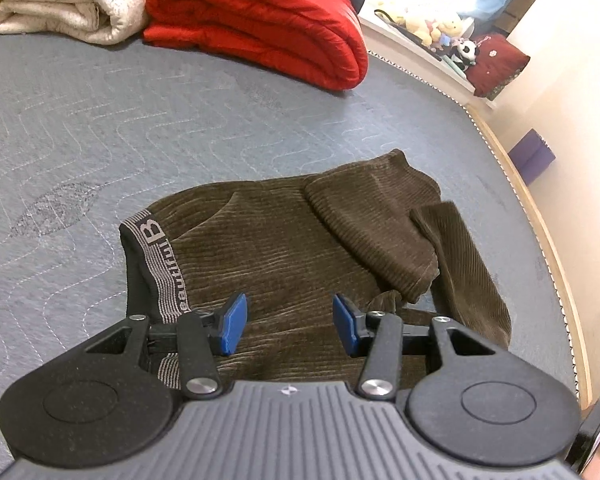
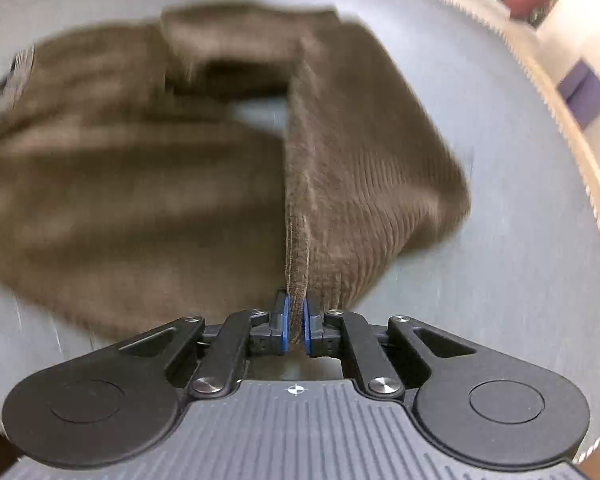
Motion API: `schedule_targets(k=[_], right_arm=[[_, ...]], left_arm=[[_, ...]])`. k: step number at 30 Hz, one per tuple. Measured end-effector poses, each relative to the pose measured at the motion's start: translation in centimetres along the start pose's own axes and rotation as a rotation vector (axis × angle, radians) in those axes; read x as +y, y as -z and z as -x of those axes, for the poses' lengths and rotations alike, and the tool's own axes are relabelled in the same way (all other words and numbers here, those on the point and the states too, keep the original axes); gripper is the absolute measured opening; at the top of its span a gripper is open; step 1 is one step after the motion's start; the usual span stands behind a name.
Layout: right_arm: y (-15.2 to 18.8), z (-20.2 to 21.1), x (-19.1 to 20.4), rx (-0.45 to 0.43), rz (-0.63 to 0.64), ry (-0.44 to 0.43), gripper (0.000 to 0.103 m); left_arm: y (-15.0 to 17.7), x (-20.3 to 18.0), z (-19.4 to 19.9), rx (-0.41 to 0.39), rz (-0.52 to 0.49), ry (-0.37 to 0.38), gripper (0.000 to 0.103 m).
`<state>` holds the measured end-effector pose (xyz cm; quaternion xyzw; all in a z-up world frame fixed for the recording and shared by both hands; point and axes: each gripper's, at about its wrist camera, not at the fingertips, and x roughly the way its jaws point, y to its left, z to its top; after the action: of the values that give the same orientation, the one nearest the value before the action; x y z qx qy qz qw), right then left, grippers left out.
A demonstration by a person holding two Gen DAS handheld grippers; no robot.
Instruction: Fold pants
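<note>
Brown corduroy pants lying partly folded on grey quilted mattress; waistband at left, legs doubled over at right. Left gripper hovering above fabric, blue pads spread apart, nothing between. Right gripper pinched tight on a pant-leg edge, fabric pulled up off mattress; view blurred. Red quilt and white blanket folded at far edge.

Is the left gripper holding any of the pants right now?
No, the left gripper hangs open above the brown pants, with nothing between its blue pads.
</note>
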<state>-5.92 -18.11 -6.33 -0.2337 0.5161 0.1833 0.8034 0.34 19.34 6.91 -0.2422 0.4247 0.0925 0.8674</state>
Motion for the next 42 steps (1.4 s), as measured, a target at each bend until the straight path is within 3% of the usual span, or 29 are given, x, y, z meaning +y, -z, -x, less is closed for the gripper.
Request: schedule_targets(k=[3, 9, 11, 13, 15, 22, 30, 33, 34, 35, 40, 42], right_arm=[[2.1, -0.3, -0.5, -0.004, -0.026, -0.006, 0.007], [1.3, 3.2, -2.9, -0.240, -0.204, -0.096, 0.014], [0.6, 4.0, -3.6, -0.335, -0.258, -0.022, 0.039], [0.1, 3.9, -4.0, -0.404, -0.324, -0.015, 0.045], [-1.2, 2.3, -3.7, -0.379, -0.332, -0.026, 0.045], [-6.6, -5.3, 0.5, -0.284, -0.152, 0.008, 0.045], [-10.8, -10.9, 1.6, -0.257, -0.134, 0.033, 0.045], [-11.3, -11.5, 2.7, -0.265, -0.083, 0.041, 0.042], [-11.4, -11.7, 2.7, -0.266, -0.084, 0.041, 0.028], [-11.5, -11.8, 2.4, -0.265, -0.102, 0.051, 0.007], [-10.8, -8.2, -2.6, -0.347, -0.279, 0.077, 0.007], [-9.6, -5.4, -6.4, -0.388, -0.373, 0.092, 0.007]], left_arm=[[-0.2, -0.1, -0.4, 0.001, 0.009, -0.005, 0.053], [0.0, -1.0, -1.1, 0.010, -0.013, -0.009, 0.053], [0.1, -1.2, -1.4, 0.015, -0.022, -0.015, 0.054], [0.2, -1.4, -1.9, 0.023, -0.025, -0.022, 0.054], [0.2, -1.4, -2.4, 0.030, -0.022, -0.027, 0.054], [-0.3, -1.5, -3.5, 0.041, -0.014, -0.030, 0.057], [-0.6, -1.6, -4.9, 0.066, -0.001, -0.029, 0.057], [-0.7, -2.2, -5.5, 0.074, -0.015, -0.026, 0.057], [-0.7, -2.4, -5.6, 0.076, -0.020, -0.026, 0.058], [-0.7, -2.7, -5.8, 0.078, -0.024, -0.027, 0.058], [0.4, -4.4, -6.9, 0.101, -0.069, -0.023, 0.058], [1.2, -5.6, -7.4, 0.122, -0.117, -0.013, 0.058]])
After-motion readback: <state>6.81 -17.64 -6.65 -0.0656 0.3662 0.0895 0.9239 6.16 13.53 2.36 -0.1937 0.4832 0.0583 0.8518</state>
